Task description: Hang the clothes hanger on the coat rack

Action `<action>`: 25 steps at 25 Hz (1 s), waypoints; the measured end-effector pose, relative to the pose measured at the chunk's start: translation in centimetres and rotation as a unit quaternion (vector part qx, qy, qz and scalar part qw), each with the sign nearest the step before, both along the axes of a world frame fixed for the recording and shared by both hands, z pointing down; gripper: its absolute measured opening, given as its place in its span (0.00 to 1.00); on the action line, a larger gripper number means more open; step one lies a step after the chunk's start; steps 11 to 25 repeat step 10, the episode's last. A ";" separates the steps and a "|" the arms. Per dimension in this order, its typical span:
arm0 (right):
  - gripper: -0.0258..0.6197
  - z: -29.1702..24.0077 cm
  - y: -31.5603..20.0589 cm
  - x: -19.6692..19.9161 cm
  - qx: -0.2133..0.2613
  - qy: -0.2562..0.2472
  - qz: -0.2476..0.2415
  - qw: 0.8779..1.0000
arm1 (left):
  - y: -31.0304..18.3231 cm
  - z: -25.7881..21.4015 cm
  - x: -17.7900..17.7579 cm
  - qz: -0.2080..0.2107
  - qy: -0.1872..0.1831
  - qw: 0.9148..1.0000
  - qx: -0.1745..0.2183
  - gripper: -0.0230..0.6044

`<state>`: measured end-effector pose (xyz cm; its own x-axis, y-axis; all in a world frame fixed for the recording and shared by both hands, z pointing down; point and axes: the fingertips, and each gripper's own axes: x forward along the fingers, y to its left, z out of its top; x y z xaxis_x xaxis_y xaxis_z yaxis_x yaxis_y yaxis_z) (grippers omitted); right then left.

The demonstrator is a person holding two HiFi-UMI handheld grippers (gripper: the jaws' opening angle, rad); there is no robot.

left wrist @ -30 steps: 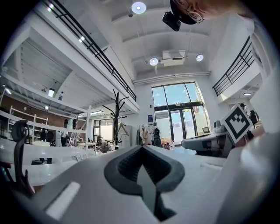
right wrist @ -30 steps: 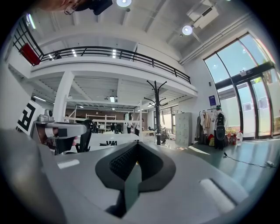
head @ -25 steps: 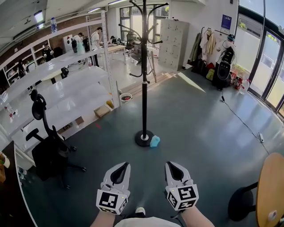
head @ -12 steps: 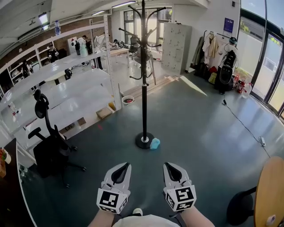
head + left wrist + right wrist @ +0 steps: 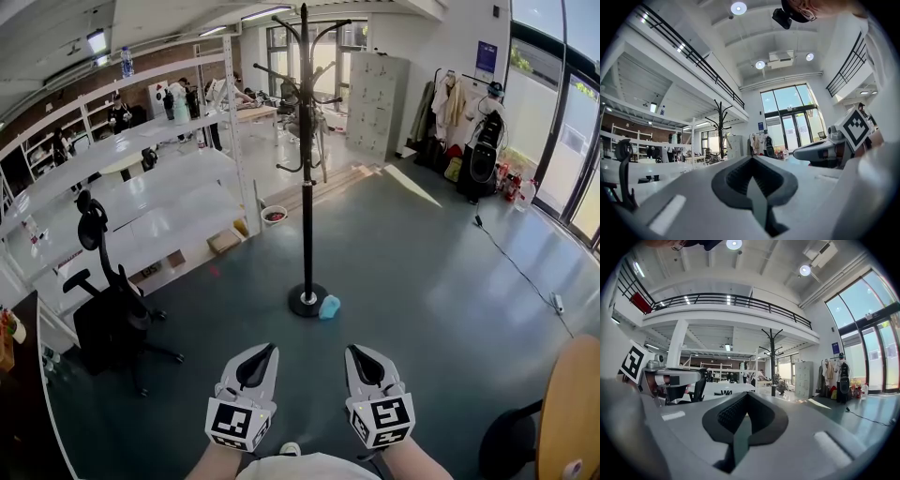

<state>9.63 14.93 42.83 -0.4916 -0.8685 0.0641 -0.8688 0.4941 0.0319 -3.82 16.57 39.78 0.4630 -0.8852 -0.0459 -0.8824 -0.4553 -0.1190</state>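
Head view looks steeply down; both gripper views face level, all sharing the coat rack (image 5: pixel 307 187)

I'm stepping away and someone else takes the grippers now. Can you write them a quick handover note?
The left hand-held gripper is shut and empty; so is the right hand-held gripper.
Both point side by side toward the coat rack, which stands ahead with a light blue object at its base.
No clothes hanger is visible in any view.
Done: nothing.
To do: find the hanger, grasp it, hang it on a hook.
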 end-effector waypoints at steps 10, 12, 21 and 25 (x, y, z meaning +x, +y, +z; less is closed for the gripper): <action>0.08 0.2 -0.1 0.1 0.001 0.002 0.001 1.000 | -0.1 0.5 0.0 -0.003 0.003 1.000 0.000 0.04; 0.08 0.2 -0.1 0.1 0.001 0.002 0.001 1.000 | -0.1 0.5 0.0 -0.003 0.003 1.000 0.000 0.04; 0.08 0.2 -0.1 0.1 0.001 0.002 0.001 1.000 | -0.1 0.5 0.0 -0.003 0.003 1.000 0.000 0.04; 0.08 0.2 -0.1 0.1 0.001 0.002 0.001 1.000 | -0.1 0.5 0.0 -0.003 0.003 1.000 0.000 0.04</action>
